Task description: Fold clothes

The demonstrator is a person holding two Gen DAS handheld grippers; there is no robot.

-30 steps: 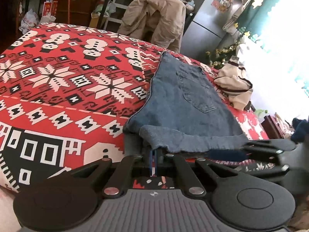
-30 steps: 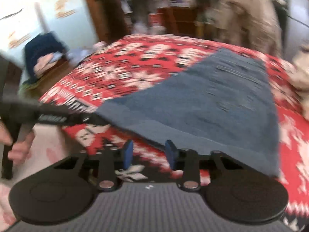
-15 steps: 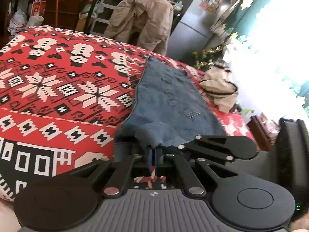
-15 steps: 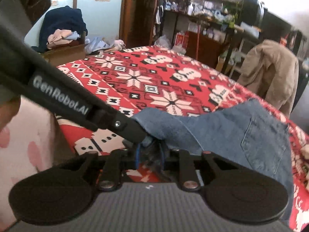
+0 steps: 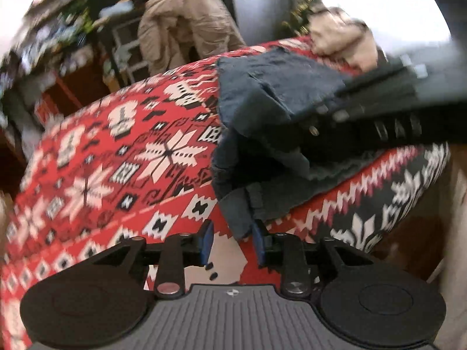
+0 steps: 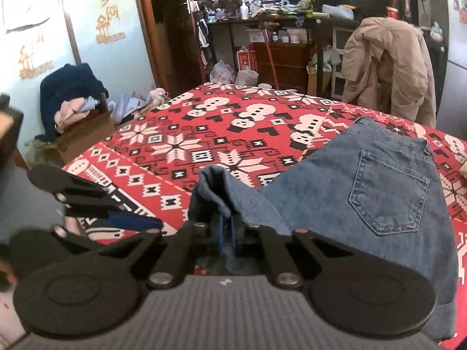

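Blue denim jeans [image 6: 364, 189] lie on the bed's red patterned cover [image 6: 204, 134], back pocket up. My right gripper [image 6: 226, 233] is shut on a bunched fold of the near hem, which stands up in a peak above the pads. In the left wrist view the jeans [image 5: 277, 96] are crumpled, and the right gripper [image 5: 315, 125] reaches in from the right over them. My left gripper [image 5: 232, 242] is opening; a loose denim corner hangs between its blue pads without being pinched. The left gripper [image 6: 137, 218] also shows to the left of the jeans.
A beige jacket [image 6: 388, 64] hangs over a chair beyond the bed. A pale garment [image 5: 341, 40] lies on the far corner. A cardboard box [image 6: 81, 128] of clothes stands on the floor at the left, with cluttered shelves behind. The bed edge is just below both grippers.
The left gripper has let go of the hem, its jaws have parted and it has rolled. The right gripper has shut on the hem and holds it bunched up.
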